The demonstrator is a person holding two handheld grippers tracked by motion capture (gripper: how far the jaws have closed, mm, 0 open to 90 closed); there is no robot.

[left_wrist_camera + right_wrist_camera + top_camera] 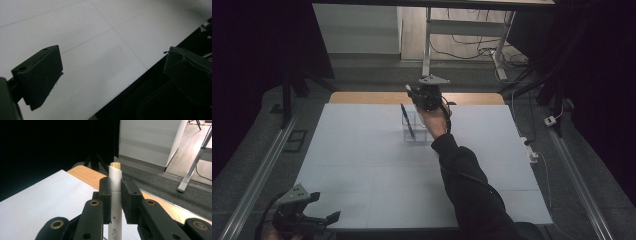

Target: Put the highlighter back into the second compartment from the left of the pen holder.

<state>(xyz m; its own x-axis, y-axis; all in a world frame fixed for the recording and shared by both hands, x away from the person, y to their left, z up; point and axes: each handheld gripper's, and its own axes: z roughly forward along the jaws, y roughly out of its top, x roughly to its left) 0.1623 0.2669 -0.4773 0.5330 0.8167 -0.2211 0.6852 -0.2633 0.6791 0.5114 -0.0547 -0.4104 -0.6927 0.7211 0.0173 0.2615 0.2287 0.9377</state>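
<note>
While your right gripper (pixel 116 200) clamps its fingers on a white marker (pixel 115 195) above the clear holder (pixel 415 129) at the desk's (pixel 362 165) far middle, your left gripper (pixel 307 212) rests near-left, fingers open.

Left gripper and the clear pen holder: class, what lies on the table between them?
In the high view, only bare white table lies between the left gripper and the clear pen holder.
</note>
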